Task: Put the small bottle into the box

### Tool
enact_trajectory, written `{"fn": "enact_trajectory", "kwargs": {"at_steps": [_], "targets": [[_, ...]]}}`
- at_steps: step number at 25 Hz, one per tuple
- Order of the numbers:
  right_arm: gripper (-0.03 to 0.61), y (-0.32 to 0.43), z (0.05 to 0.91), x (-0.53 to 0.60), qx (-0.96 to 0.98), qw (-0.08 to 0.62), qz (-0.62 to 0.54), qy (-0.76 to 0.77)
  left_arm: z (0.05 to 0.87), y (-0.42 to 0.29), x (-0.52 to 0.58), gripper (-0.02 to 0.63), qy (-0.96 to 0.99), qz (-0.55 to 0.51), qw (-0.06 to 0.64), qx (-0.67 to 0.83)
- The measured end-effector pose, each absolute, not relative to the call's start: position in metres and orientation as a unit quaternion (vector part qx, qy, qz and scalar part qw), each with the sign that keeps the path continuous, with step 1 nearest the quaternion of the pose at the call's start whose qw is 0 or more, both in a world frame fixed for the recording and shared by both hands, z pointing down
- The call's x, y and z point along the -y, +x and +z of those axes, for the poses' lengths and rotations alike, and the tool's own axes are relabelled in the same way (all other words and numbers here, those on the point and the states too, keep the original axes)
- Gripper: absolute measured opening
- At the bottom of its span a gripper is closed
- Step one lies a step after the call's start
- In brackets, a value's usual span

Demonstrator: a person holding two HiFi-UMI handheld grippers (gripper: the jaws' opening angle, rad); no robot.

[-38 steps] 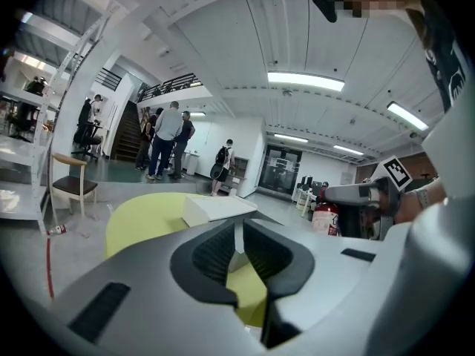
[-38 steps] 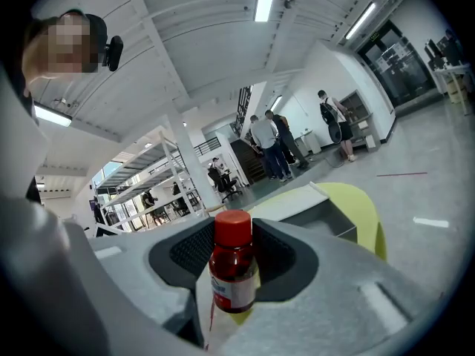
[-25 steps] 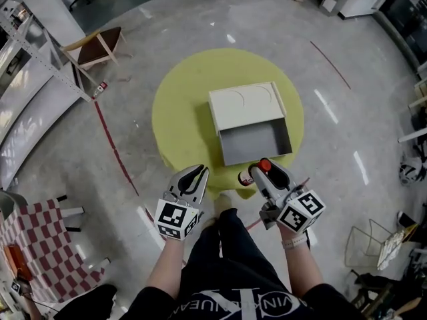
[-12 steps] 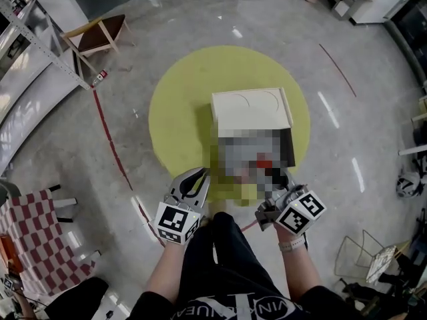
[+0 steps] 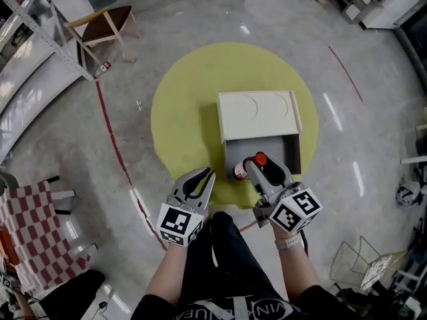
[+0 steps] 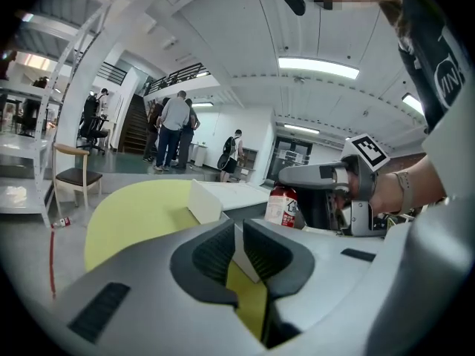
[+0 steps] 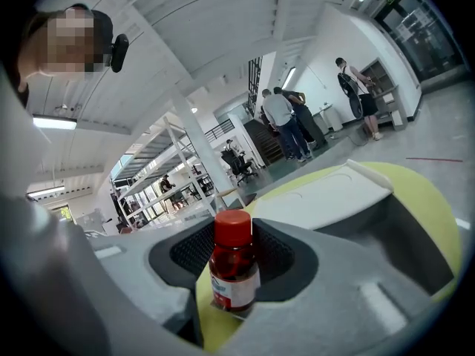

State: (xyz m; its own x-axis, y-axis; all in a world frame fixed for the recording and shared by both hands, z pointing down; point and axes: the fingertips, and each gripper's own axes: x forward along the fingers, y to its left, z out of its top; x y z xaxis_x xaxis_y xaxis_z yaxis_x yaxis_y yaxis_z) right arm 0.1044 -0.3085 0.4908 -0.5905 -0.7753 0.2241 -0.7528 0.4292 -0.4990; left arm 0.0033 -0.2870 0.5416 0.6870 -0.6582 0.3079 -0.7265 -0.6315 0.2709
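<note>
The small bottle (image 5: 241,171), red cap and white label, is gripped across its body by my right gripper (image 5: 253,168), which is shut on it. It hangs at the near left corner of the box's open grey compartment (image 5: 280,152). A white lid (image 5: 257,114) covers the box's far half. In the right gripper view the bottle (image 7: 234,270) stands between the dark pads, with the box (image 7: 334,199) just beyond. My left gripper (image 5: 206,173) is shut and empty, over the near edge of the round yellow table (image 5: 180,112). The left gripper view shows the bottle (image 6: 283,205) at its right.
A wooden chair (image 5: 103,24) and a metal shelf rack (image 5: 40,35) stand at the far left. A red line (image 5: 113,145) runs across the floor. A red-checked cloth (image 5: 30,229) lies at lower left and a wire basket (image 5: 353,262) at lower right. People (image 6: 174,132) stand far off.
My right gripper has carried the bottle forward from the table's near edge to the box's open front corner. The left gripper has stayed put.
</note>
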Motion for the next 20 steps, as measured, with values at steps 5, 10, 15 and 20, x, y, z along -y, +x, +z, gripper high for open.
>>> {"fn": "enact_trajectory", "kwargs": {"at_steps": [5, 10, 15, 20], "targets": [[0.155, 0.101, 0.503, 0.314, -0.847, -0.011, -0.274, -0.456, 0.549, 0.008, 0.287, 0.038, 0.897, 0.088, 0.198, 0.386], [0.155, 0.095, 0.516, 0.314, -0.852, -0.052, -0.247, -0.458, 0.554, 0.007, 0.291, 0.038, 0.893, 0.086, 0.204, 0.392], [0.155, 0.083, 0.525, 0.314, -0.863, -0.116, -0.207, -0.446, 0.563, 0.007, 0.289, 0.038, 0.889, 0.087, 0.212, 0.397], [0.156, 0.072, 0.532, 0.312, -0.872, -0.187, -0.165, -0.421, 0.566, 0.006, 0.288, 0.038, 0.886, 0.086, 0.218, 0.400]]}}
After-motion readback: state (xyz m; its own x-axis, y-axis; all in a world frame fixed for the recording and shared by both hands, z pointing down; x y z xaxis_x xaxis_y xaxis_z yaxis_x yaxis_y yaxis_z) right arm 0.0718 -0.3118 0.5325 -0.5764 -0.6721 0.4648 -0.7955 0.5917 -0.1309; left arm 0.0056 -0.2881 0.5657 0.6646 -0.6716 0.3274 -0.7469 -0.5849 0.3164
